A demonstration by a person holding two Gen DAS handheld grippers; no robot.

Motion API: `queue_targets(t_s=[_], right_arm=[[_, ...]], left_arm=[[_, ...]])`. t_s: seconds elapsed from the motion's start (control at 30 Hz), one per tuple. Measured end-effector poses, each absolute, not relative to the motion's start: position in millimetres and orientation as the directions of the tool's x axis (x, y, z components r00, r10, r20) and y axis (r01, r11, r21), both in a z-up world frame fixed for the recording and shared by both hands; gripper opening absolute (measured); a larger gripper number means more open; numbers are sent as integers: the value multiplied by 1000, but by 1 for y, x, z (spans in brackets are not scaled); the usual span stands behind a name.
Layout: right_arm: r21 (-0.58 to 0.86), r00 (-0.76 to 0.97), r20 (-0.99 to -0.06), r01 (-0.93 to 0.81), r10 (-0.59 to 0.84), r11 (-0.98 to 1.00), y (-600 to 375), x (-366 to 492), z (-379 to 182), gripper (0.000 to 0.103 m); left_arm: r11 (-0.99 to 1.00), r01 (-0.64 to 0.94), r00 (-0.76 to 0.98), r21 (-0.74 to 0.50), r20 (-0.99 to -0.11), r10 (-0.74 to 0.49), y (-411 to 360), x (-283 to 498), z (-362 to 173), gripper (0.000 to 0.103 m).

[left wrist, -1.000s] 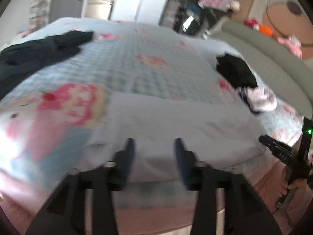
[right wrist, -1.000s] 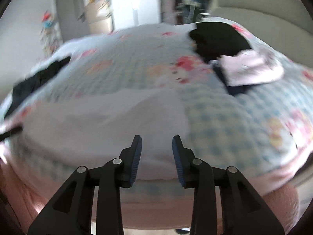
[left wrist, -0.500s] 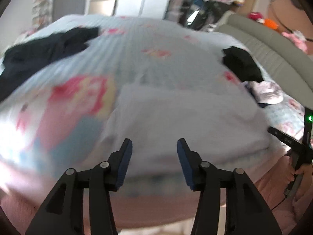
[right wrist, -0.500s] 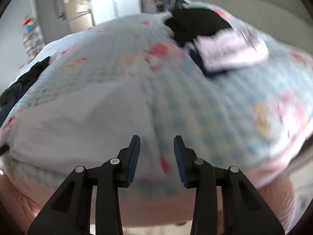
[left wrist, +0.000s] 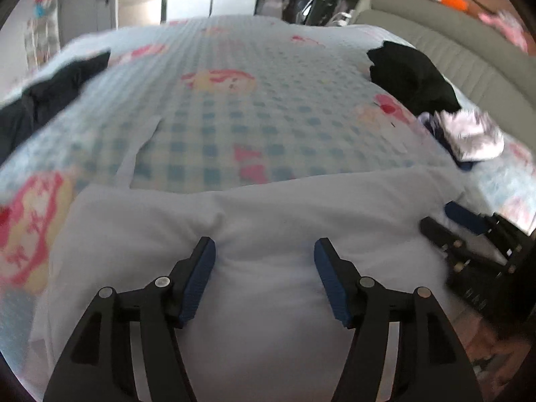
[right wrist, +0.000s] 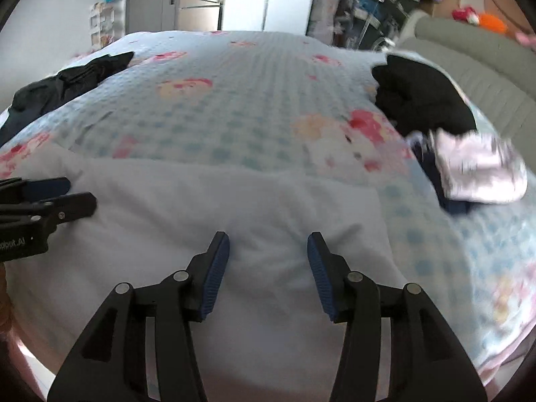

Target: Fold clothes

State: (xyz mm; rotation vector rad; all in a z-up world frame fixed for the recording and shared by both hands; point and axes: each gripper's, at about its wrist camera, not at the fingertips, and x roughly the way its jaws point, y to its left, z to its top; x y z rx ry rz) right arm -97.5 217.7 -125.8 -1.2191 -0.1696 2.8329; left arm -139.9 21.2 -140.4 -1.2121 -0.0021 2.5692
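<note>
A white garment [left wrist: 268,221] [right wrist: 207,207] lies folded flat along the near edge of the bed. My left gripper [left wrist: 264,251] hovers open over its left half, fingers wide apart, the cloth bunched slightly at the left fingertip. My right gripper [right wrist: 268,244] is open over the garment's right half, nothing between its fingers. Each gripper shows in the other's view: the right one [left wrist: 469,234] at the garment's right end, the left one [right wrist: 43,201] at its left end.
The bed [left wrist: 254,107] has a blue-checked cartoon cover. A black garment [left wrist: 50,93] [right wrist: 67,80] lies at the left. A black pile [left wrist: 412,73] [right wrist: 422,93] and a pink-white folded piece [left wrist: 469,134] [right wrist: 479,171] sit at the right. A grey headboard [right wrist: 485,67] borders the right side.
Both grippers have moved forward over the white garment and opened wider. The garment now lies nearer and larger under the fingers.
</note>
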Motion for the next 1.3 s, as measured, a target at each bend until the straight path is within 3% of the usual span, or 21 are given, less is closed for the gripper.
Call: queue_targets(t_s=[0.07, 0.2, 0.33, 0.47, 0.57, 0.77, 0.83, 0.97, 1.1, 1.2, 1.3], right_arm=[[-83, -688, -721, -35, 85, -996, 232, -96, -125, 49], [-5, -689, -721, -96, 70, -995, 260, -93, -124, 39], [21, -704, -707, -118, 69, -993, 266, -87, -116, 35], [256, -758, -648, -136, -66, -957, 279, -69, -80, 48], [175, -749, -658, -52, -78, -983, 246, -64, -76, 49], [-57, -674, -738, 85, -15, -995, 179, -53, -120, 49], [-105, -661, -750, 88, 21, -991, 179, -51, -129, 49], [-15, -653, -757, -16, 22, -1000, 219, -50, -128, 50], [148, -639, -769, -151, -18, -978, 273, -47, -129, 48], [136, -636, -770, -223, 38, -965, 297, -41, -127, 47], [121, -630, -771, -293, 96, -948, 321, -34, -125, 52]], left_arm=[[-958, -268, -619, -101, -744, 251, 20, -136, -137, 64], [-988, -138, -668, -71, -730, 146, -10, -140, -130, 64], [-987, -52, -678, -153, -720, 147, -53, -147, -117, 64], [-974, -102, -692, -202, -689, 215, -50, -130, -102, 67], [-972, -161, -680, -169, -695, 234, -15, -109, -104, 67], [-984, -177, -651, 13, -751, 107, 27, -88, -136, 68], [-987, -161, -651, 10, -753, 98, 16, -88, -138, 72], [-991, -81, -643, -111, -754, 137, -25, -90, -136, 72], [-996, -22, -662, -83, -746, 77, -55, -89, -138, 72], [-998, 8, -666, -62, -745, 41, -69, -87, -139, 72], [-997, 48, -672, -59, -741, 11, -78, -88, -138, 72]])
